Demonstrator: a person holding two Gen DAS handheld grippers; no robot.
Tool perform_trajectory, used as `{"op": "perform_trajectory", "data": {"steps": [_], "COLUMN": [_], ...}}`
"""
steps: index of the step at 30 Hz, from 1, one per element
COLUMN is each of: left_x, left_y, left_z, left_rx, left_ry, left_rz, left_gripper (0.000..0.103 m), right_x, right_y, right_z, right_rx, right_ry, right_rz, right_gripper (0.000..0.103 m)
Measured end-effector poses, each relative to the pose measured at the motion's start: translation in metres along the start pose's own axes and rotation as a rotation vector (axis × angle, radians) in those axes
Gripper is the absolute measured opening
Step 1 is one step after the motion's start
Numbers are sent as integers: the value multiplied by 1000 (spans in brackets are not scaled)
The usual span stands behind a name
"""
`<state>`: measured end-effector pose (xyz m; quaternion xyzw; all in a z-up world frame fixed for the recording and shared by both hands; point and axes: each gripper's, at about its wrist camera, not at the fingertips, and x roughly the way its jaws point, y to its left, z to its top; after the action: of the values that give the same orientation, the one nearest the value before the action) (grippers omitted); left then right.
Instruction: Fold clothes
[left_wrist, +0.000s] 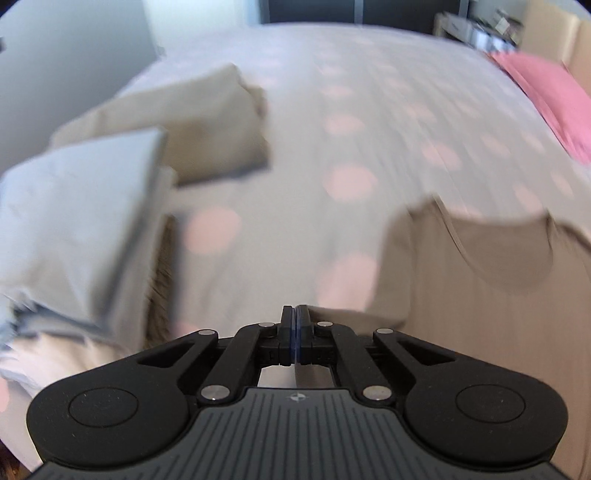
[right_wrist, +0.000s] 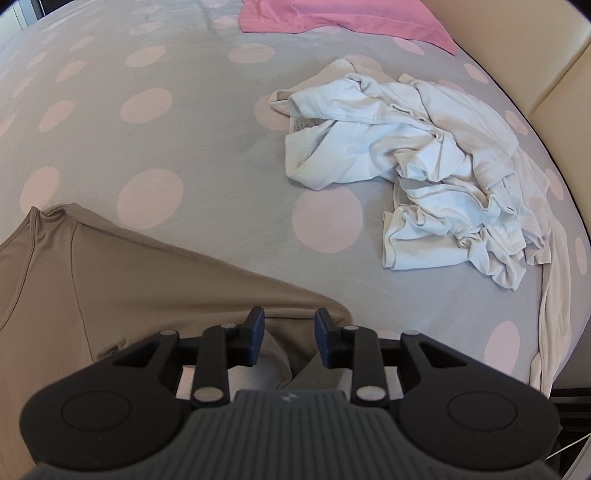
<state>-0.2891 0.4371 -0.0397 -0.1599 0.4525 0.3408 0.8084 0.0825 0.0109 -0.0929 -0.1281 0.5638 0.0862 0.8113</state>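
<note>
A tan shirt (left_wrist: 480, 295) lies spread on the spotted bedcover, neckline facing away. In the left wrist view my left gripper (left_wrist: 295, 314) is shut, and the shirt's near edge runs right up to its fingertips and seems pinched between them. That view is blurred. In the right wrist view the same tan shirt (right_wrist: 129, 277) fills the lower left. My right gripper (right_wrist: 290, 325) is open, fingers straddling the sleeve end without closing on it.
A folded beige garment (left_wrist: 192, 122) and a folded pale blue one (left_wrist: 74, 221) are stacked at the left. A crumpled white pile (right_wrist: 424, 166) lies to the right, and a pink garment (right_wrist: 332, 14) at the far end. A cream headboard (right_wrist: 535, 55) borders the bedcover (right_wrist: 184, 147).
</note>
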Motion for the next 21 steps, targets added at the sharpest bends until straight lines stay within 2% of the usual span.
{"op": "perform_trajectory", "data": {"steps": [4,18,21], "left_x": [4,76,77], "left_y": [22,61,58], "left_z": [30,39,39], "left_rx": [-83,-141,-116], "left_ry": [-4,173,154], "left_rz": [31,205,217], "left_gripper": [0,0,4], "right_x": [4,15,14], "right_y": [5,9,11], "right_z": [2,2,2], "right_rx": [-11,-34,-38], "right_ry": [6,11,-9], "right_rz": [10,10,32], "right_gripper": [34,38,38]}}
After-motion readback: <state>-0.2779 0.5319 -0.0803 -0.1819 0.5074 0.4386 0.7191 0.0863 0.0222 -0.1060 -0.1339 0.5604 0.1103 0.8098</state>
